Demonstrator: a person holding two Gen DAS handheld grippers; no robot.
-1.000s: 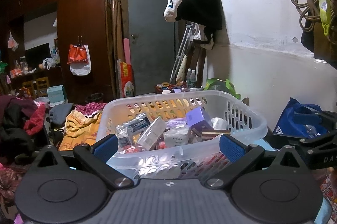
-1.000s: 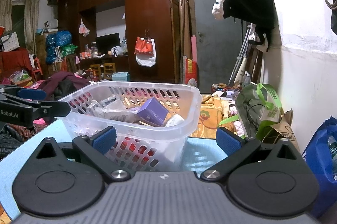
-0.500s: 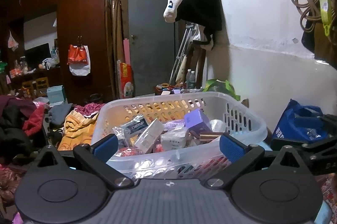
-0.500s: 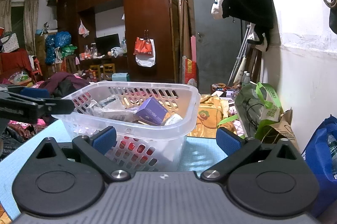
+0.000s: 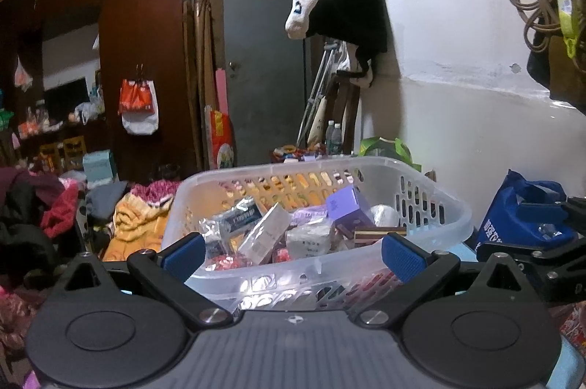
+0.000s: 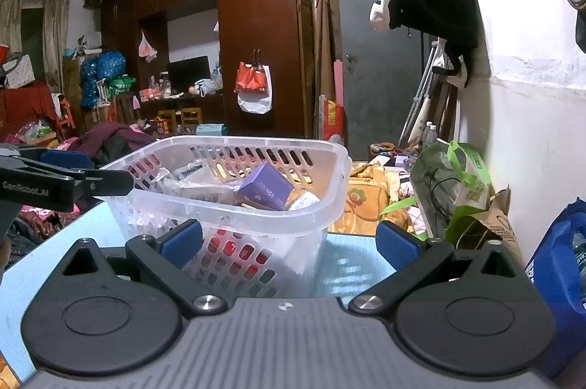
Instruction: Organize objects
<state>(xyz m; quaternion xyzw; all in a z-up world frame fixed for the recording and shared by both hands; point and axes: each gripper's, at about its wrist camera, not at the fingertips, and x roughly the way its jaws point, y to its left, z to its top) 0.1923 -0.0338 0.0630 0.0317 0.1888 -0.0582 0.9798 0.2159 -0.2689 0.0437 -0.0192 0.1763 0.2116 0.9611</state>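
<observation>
A clear plastic basket [image 5: 432, 206] stands on a light blue table [image 6: 351, 264]; it also shows in the right wrist view [image 6: 329, 202]. It holds several small packages, among them a purple box [image 5: 346, 206], [image 6: 265, 185], a white box [image 5: 265, 235] and silver packets [image 5: 234, 218]. My left gripper [image 5: 291, 257] is open and empty, just short of the basket's near wall. My right gripper [image 6: 289, 240] is open and empty, at the basket's right front corner. The left gripper also shows at the left edge of the right wrist view [image 6: 55, 184].
A blue bag [image 5: 527, 217] sits right of the basket. A green bag [image 6: 457, 184] and a paper bag [image 6: 498, 224] stand by the white wall. Clothes [image 5: 139, 220] are piled behind the table. A wardrobe [image 6: 256, 52] and a grey door [image 5: 263, 66] are at the back.
Both grippers have drifted slightly; the basket sits a little further right in the left view and a little lower in the right view. Both stay open and empty.
</observation>
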